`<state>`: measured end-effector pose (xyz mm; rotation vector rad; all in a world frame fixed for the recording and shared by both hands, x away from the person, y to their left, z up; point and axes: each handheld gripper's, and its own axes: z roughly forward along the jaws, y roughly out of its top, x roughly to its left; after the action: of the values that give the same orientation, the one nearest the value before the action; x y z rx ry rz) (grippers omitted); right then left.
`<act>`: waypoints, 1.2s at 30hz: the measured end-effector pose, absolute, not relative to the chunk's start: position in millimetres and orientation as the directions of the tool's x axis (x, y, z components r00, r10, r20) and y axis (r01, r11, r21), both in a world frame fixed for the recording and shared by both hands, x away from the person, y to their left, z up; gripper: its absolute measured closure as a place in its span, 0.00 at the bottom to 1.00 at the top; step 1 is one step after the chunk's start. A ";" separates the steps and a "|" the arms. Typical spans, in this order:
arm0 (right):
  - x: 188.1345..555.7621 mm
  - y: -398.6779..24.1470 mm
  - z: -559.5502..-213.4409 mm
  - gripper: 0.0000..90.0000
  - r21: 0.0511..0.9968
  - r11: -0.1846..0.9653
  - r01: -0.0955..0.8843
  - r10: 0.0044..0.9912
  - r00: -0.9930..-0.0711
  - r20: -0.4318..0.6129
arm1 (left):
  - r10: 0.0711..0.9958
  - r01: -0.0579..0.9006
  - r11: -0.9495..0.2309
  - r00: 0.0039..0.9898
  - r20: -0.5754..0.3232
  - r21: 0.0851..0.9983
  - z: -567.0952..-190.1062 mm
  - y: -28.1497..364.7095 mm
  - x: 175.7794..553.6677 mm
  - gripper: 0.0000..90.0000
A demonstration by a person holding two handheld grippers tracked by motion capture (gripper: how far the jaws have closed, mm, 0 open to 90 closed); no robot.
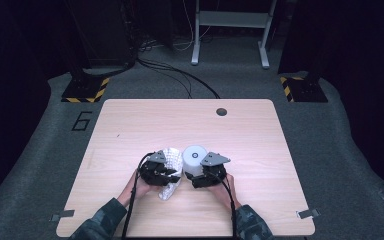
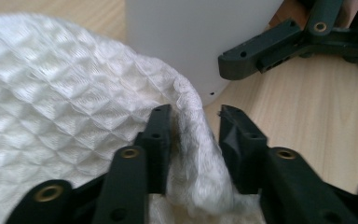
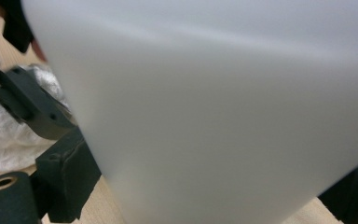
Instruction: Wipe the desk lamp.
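Cloth (image 2: 65,107), white and quilted, lies bunched near the table's (image 1: 130,125) front edge, touching a white cup (image 1: 195,159) on its right. It looks soft, light and floppy, best taken at a gathered fold, which is where the left gripper (image 2: 193,116) has its jaws around a ridge, slightly apart. The right gripper (image 1: 207,175) has its jaws either side of the smooth, stiff cup, apparently gripping it.
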<state>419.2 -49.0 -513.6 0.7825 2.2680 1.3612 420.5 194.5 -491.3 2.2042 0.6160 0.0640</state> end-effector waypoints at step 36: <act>419.3 -48.8 -513.9 0.09 0.890 0.373 0.264 0.633 -0.773 -0.036 | 0.464 0.429 -0.427 0.860 -0.214 0.796 -483.1 206.5 435.6 0.88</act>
<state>419.3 -48.8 -513.9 0.7820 2.2664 1.3661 435.6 206.5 -483.1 2.0736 0.6490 0.0472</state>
